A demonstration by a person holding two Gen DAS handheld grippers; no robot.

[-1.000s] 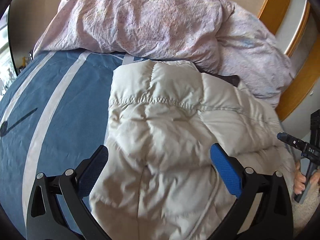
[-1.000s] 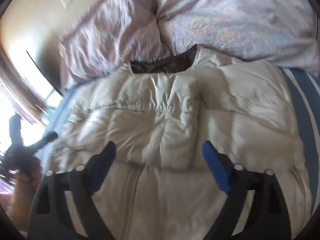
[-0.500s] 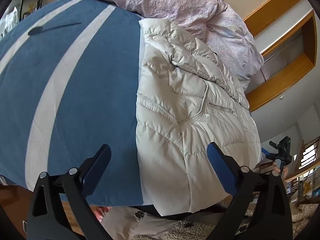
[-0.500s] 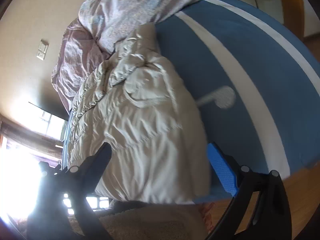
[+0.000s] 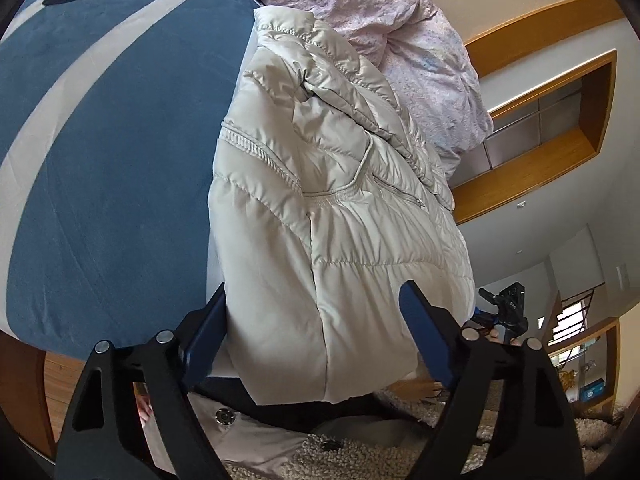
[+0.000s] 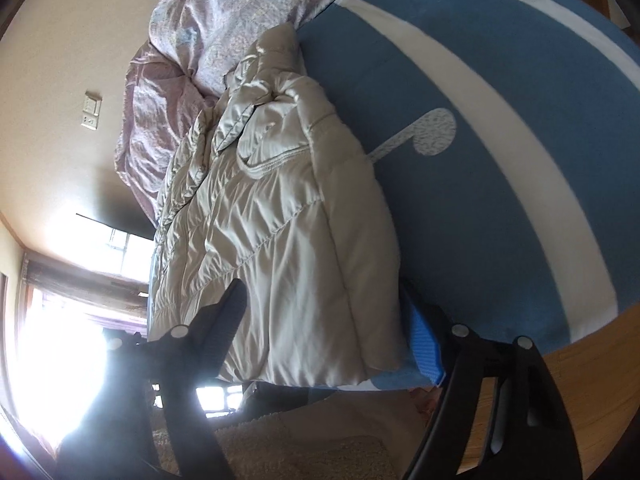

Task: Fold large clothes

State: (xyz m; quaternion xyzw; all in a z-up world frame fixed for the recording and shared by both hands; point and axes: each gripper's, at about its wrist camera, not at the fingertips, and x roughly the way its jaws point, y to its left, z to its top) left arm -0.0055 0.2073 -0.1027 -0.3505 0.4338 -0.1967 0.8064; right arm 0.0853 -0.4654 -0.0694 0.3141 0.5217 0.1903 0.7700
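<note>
The jacket (image 5: 320, 208) is laid on the bed cover (image 5: 104, 152), its hem at the near bed edge. The duvet (image 5: 360, 12) is bunched at its far end. The left gripper (image 5: 316, 336) and right gripper (image 6: 324, 328) are positioned at the hem, jaws spread either side.

No legible text, perhaps from blur.

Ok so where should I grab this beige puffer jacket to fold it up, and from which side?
Probably the bottom hem of the puffer jacket, at its two near corners hanging by the edge of the bed. Come from the foot of the bed: the left gripper and right gripper already stand open around that edge, and the collar end lies against the pink duvet.
</note>
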